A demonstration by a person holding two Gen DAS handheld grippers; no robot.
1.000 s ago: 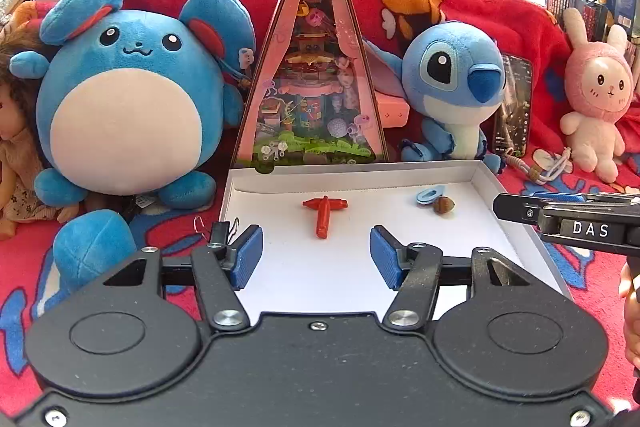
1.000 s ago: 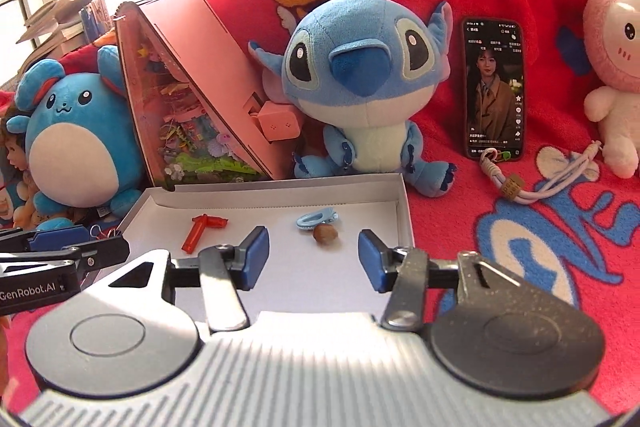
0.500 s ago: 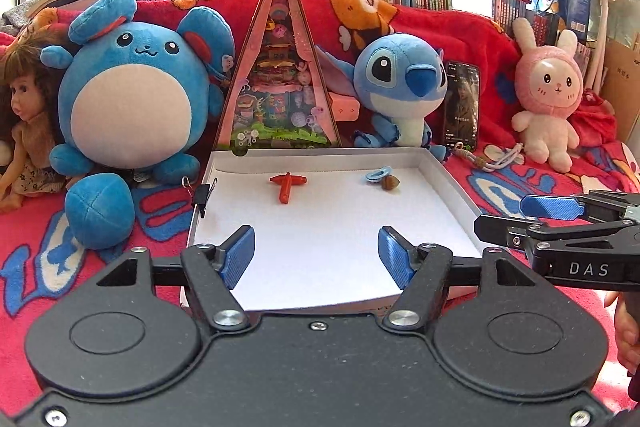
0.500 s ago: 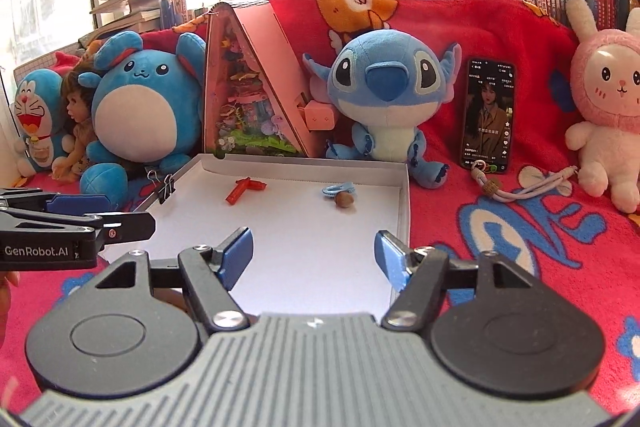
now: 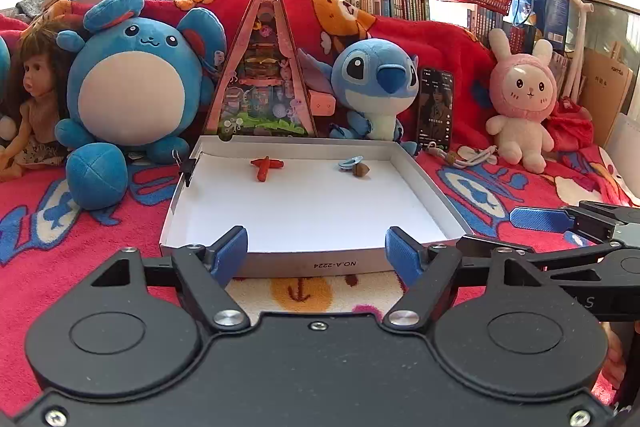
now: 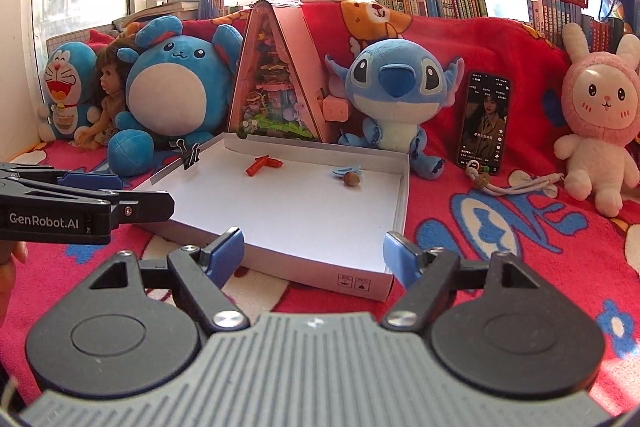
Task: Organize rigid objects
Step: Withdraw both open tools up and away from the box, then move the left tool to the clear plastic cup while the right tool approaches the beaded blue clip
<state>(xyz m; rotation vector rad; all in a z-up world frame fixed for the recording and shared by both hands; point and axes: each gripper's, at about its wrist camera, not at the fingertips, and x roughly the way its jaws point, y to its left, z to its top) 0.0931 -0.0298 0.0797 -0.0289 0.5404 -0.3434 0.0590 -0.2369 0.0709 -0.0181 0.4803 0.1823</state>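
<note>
Both grippers have pulled back from the white box point(image 5: 312, 203) since 1 s ago: then the blue pads sat over the box floor, now they hang at or short of its near wall, and more of the room shows. Contents of the box look unmoved.

Left gripper point(image 5: 316, 253): jaws spread wide, nothing between them, pads just in front of the box's near edge, over the red blanket point(image 5: 80, 227). Right gripper point(image 6: 314, 251): also wide open and empty, at the box's near corner.

Landmark = white box.
- Orange T-shaped piece point(image 5: 265, 166): inside, on the floor near the far wall, left of centre.
- Small light-blue piece point(image 5: 350, 161) and brown nut-like piece point(image 5: 361, 169): inside, near the far wall, right of centre, touching or just beside each other; can't tell which.
- Black binder clip point(image 6: 190, 154): clipped on the left wall near the far corner.
- Pink triangular playset point(image 5: 266, 75): standing right behind the far wall.
- Stitch plush point(image 5: 376, 87): behind the far right corner.
- Round blue plush point(image 5: 136, 87): behind the far left corner.
- Phone point(image 6: 486, 121): propped upright, right of the box past the Stitch plush.
- Pink bunny plush point(image 6: 600, 123): well to the right.
</note>
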